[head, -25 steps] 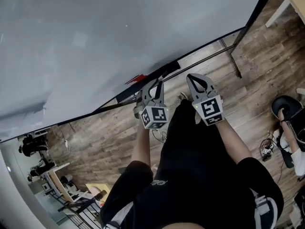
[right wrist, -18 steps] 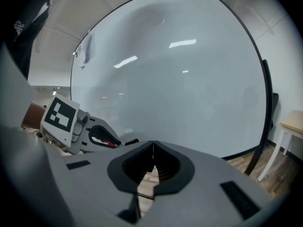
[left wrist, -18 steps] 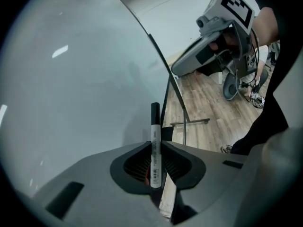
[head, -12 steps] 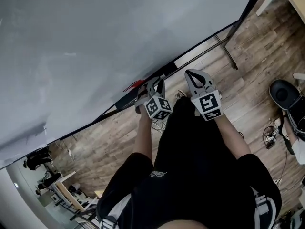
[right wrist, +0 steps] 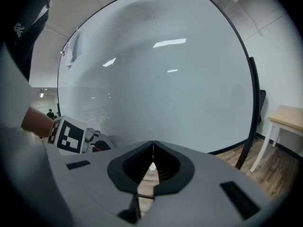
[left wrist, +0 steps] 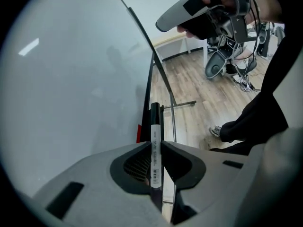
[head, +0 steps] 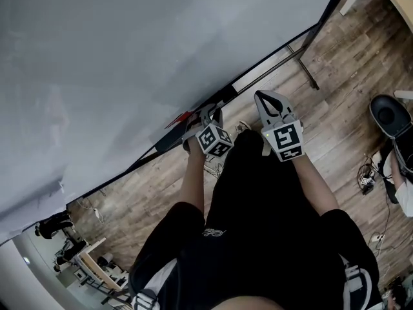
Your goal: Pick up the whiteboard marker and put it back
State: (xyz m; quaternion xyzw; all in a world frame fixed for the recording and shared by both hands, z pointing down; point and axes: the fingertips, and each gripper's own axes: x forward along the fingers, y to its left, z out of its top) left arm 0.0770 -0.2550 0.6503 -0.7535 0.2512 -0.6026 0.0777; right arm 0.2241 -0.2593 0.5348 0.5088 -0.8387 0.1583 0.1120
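The left tongs [head: 208, 115] are clenching the marker [left wrist: 155, 126] by its white barrel, its black cap pointing along the whiteboard's [head: 129, 57] bottom edge, just beside a red thing [head: 181, 119] there. Whether the marker is touching that edge cannot be told. The right tongs [head: 271, 102] are hovering near, jaws pressing together on nothing.

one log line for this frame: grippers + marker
left gripper: shut on whiteboard marker | right gripper: shut, empty | location: by lower edge of whiteboard | marker not released
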